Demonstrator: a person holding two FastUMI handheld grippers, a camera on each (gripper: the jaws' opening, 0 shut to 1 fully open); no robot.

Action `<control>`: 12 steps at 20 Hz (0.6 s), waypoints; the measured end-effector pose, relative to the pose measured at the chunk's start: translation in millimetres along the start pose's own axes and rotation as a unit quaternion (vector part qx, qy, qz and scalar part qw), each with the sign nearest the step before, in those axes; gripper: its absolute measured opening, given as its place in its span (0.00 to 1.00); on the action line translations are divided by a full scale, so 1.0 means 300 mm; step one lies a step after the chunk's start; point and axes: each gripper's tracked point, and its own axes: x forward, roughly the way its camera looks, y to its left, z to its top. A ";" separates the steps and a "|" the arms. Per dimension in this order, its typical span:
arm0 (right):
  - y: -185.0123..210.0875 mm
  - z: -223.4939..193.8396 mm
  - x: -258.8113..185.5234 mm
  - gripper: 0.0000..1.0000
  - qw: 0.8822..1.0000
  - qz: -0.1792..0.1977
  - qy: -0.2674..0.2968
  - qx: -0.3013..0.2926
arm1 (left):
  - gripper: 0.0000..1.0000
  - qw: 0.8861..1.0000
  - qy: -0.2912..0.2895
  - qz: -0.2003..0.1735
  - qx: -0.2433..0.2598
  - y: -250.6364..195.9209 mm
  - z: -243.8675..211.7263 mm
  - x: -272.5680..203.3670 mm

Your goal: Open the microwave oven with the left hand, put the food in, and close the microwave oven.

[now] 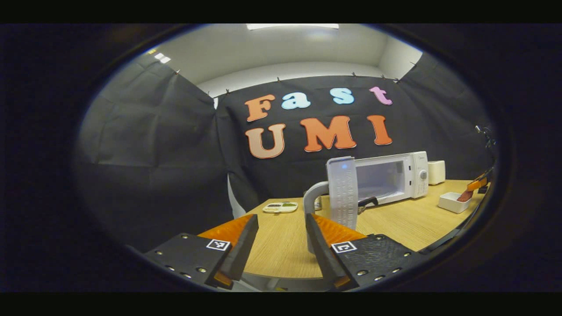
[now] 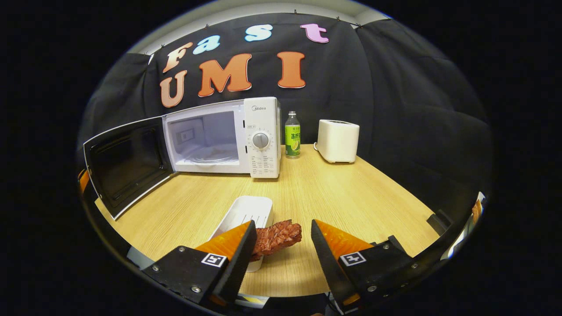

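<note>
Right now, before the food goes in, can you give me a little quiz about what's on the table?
1. True or false: the microwave has its door swung open.
2. What stands between the microwave and the toaster? A) a cup B) a bottle C) a bowl
3. Fill in: the meat in front of the open right claw lies partly on a white ____.

Key: 1 true. 2 B. 3 tray.
</note>
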 end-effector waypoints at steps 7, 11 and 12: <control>0.007 -0.018 -0.002 0.55 0.994 0.028 0.014 0.102 | 0.68 0.999 -0.003 0.033 0.005 0.077 0.002 -0.023; 0.022 -0.023 0.004 0.36 0.984 0.047 0.022 0.172 | 0.68 0.999 -0.005 0.048 0.001 0.099 0.009 -0.018; 0.023 -0.030 0.008 0.35 0.981 0.052 0.027 0.183 | 0.68 0.999 -0.006 0.052 0.001 0.100 0.012 -0.020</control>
